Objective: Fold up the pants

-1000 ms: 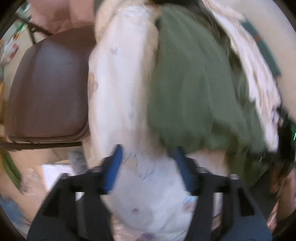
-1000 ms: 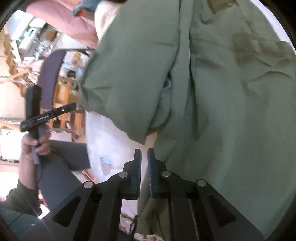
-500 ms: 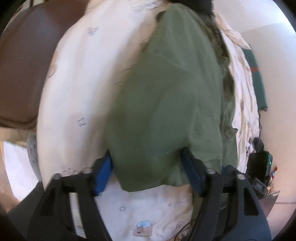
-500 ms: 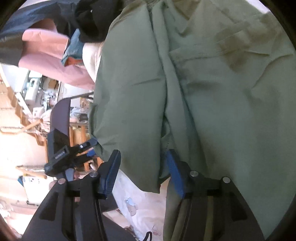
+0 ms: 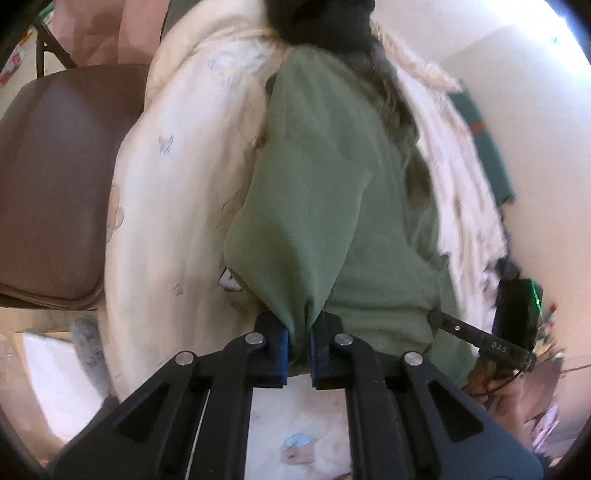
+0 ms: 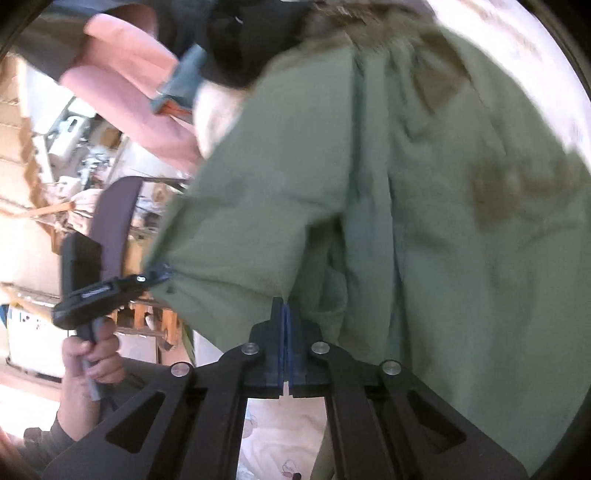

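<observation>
Now I count one pair of green pants (image 5: 314,206), two grippers, one brown chair (image 5: 51,184) and one cream quilt (image 5: 177,221) with small printed figures. The pants lie on the quilt, their long axis running away from me toward a dark heap (image 5: 325,22) at the far end, the near edge facing my tools.

My left gripper (image 5: 298,343) is closing, its blue pads pinching a gathered fold at the near left corner of the pants; the cloth bunches into the narrow gap between the jaws. From the right wrist view that same gripper (image 6: 147,280) shows at the left edge of the fabric, my hand (image 6: 92,354) wrapped round its handle.

My right gripper (image 6: 285,332) has its jaws pressed together, and a thin edge of the pants (image 6: 369,221) comes down to a point just at their tips; whether cloth is actually caught there I cannot tell. In the left wrist view it (image 5: 476,336) sits at the right side of the pants.

Pink cloth (image 6: 125,92) lies beyond, near the dark heap.
</observation>
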`<state>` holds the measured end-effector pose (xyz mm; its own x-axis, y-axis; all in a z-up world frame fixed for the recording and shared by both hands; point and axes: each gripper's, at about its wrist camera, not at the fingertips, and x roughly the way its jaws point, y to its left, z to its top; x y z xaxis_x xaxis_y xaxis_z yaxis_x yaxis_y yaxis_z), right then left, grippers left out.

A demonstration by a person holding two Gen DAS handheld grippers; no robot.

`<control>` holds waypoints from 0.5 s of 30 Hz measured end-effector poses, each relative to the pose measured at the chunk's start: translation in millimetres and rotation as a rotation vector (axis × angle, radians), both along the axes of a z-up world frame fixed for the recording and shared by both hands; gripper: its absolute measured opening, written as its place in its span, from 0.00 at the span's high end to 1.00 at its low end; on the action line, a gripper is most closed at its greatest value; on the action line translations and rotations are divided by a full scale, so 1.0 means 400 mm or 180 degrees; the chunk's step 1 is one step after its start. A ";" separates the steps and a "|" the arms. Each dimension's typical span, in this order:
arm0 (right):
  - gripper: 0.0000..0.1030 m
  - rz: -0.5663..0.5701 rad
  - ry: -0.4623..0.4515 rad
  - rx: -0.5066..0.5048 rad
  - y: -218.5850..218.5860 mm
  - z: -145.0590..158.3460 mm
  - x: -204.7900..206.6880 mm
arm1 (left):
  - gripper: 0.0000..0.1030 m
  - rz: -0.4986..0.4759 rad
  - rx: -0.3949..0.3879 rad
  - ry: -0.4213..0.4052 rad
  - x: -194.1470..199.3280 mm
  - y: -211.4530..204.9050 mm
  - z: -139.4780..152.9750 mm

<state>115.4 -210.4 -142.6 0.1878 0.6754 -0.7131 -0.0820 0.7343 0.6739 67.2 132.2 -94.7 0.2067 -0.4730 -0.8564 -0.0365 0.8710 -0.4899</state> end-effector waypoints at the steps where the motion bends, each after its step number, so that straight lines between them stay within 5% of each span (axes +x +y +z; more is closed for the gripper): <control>1: 1.00 0.0059 0.0049 -0.0144 0.016 -0.019 -0.008 | 0.94 -0.0055 0.0080 0.0085 -0.004 -0.012 -0.014; 4: 0.96 0.0112 0.0141 -0.0438 0.029 -0.059 -0.031 | 0.84 -0.0126 0.0462 0.0331 -0.025 -0.019 -0.062; 6: 0.93 -0.0031 0.0446 -0.0434 -0.002 -0.086 -0.035 | 0.62 -0.0096 0.0665 0.0424 -0.028 -0.012 -0.073; 8: 0.93 -0.0076 0.0462 -0.0497 -0.027 -0.075 -0.048 | 0.59 0.0013 0.0705 0.0414 -0.028 -0.005 -0.058; 12: 0.93 0.0005 -0.0056 -0.0437 -0.020 0.026 -0.058 | 0.47 0.0066 0.0441 -0.0132 -0.033 -0.024 0.034; 15: 0.93 0.0090 -0.0292 -0.0353 0.035 0.065 -0.034 | 0.44 -0.0006 0.0647 -0.0441 -0.017 -0.063 0.056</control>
<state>101.8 -196.5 -116.5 0.2375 0.5995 -0.7644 -0.1612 0.8003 0.5776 60.6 106.9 -72.3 0.3282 -0.2943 -0.8976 0.0206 0.9522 -0.3047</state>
